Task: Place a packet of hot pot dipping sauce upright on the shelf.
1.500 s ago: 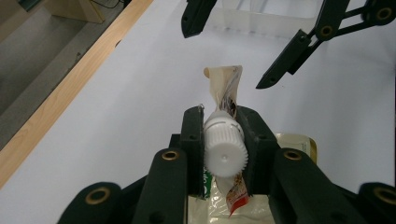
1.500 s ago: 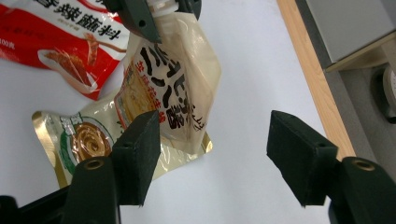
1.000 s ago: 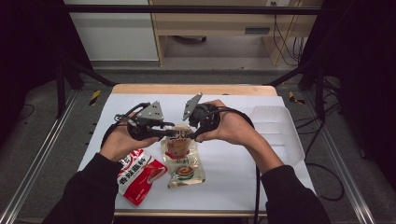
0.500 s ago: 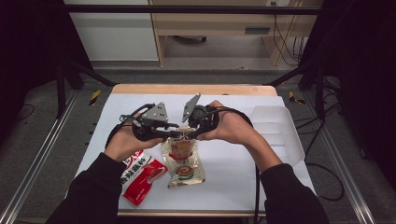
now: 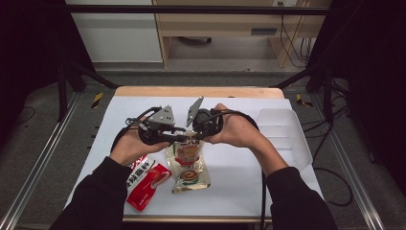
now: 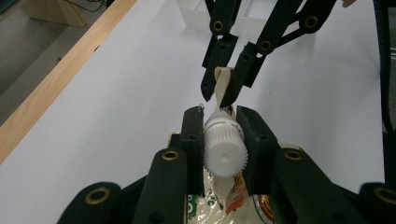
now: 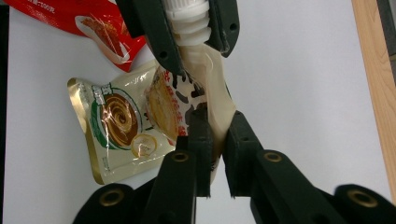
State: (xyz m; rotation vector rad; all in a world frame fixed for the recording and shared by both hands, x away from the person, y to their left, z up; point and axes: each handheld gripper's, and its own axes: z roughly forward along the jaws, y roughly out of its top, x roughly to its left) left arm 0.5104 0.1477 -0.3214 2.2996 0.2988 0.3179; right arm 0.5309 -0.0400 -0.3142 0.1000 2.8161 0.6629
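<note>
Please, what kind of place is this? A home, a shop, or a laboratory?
Probably a lab bench for recording handling work. A white table stands inside a dark metal frame, cables run across the floor, and each hand holds sensor tongs over a spouted pouch.

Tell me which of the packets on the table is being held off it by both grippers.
The spouted pouch with the white screw cap: left gripper clamps its cap, right gripper pinches its edge. The red packet and gold-edged packet lie flat.
</note>
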